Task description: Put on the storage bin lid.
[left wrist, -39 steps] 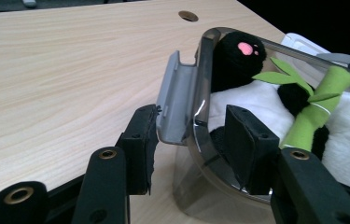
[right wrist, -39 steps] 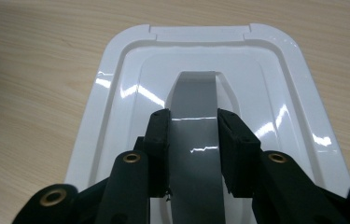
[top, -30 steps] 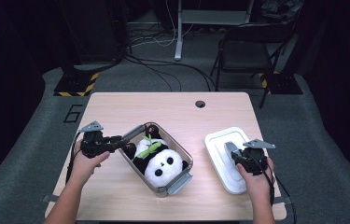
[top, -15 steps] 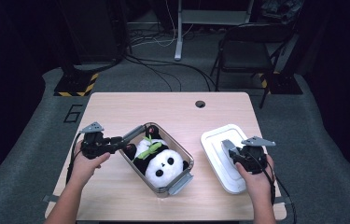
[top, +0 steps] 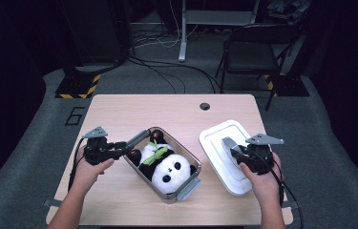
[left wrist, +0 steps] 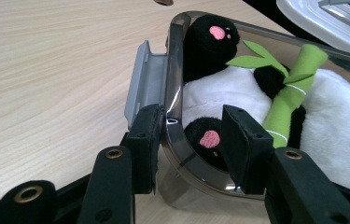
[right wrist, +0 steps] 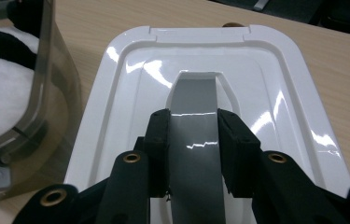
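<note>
**Lid in hand, box steadied: bringing the two together**

On the left, the left gripper (top: pixel 131 143) straddles the near end wall of the clear, smoky plastic box (top: pixel 193 162): one jaw outside by the grey clip, one inside against the plush. Its jaws have just been opening a little and stand slightly clear of the wall, so it is loose about the rim and not clamped. The box sits mid-table on the pale wooden table (top: pixel 167 107) with the black-and-white plush panda holding a green bamboo stalk (top: pixel 167 167) lying inside.

On the right, the right gripper (top: pixel 231 150) is closed on the grey strap handle (right wrist: pixel 196 126) of the white glossy plastic lid (top: pixel 217 143), which is just beside the box.

To do this well, I judge the lid should be kept level and high enough to pass over the box rim and the plush, then lined up corner to corner. The bamboo leaves and paws stand near the rim, so they could get trapped. The left gripper should firm up or clear out before the lid lands.

The high view gives the layout: box angled, lid to its right. The left gripper view shows the jaw gap on the wall and the hinged grey clip (left wrist: pixel 144 81). The right gripper view shows both pads (right wrist: pixel 161 135) pressed to the handle's edges.
</note>
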A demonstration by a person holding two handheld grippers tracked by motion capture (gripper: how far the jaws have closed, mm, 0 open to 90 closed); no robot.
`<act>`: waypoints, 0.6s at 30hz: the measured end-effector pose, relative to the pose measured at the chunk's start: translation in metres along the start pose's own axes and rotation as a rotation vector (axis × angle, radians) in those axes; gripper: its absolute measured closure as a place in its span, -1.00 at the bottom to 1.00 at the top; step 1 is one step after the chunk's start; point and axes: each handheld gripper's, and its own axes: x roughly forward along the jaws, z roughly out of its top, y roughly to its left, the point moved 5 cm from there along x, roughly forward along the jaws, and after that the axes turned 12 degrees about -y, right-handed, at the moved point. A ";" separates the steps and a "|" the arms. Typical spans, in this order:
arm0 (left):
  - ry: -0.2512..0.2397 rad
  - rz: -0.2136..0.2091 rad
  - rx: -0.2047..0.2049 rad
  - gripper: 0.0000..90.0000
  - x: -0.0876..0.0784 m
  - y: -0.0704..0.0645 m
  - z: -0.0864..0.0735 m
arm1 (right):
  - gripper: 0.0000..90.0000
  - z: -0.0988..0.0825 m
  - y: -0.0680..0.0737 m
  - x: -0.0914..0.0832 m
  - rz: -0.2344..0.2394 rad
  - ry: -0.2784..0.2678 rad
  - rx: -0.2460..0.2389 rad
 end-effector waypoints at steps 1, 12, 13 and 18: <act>0.001 0.004 0.007 0.28 0.000 -0.001 0.000 | 0.48 0.003 0.002 -0.001 0.002 -0.008 -0.007; -0.030 0.003 -0.009 0.16 -0.009 0.003 0.003 | 0.48 0.031 0.036 0.007 0.079 -0.028 -0.064; -0.036 0.008 -0.006 0.15 -0.011 0.004 0.004 | 0.48 0.033 0.038 0.008 0.085 -0.029 -0.073; -0.061 0.032 -0.026 0.12 -0.021 0.009 0.005 | 0.48 0.040 0.050 0.013 0.119 -0.031 -0.077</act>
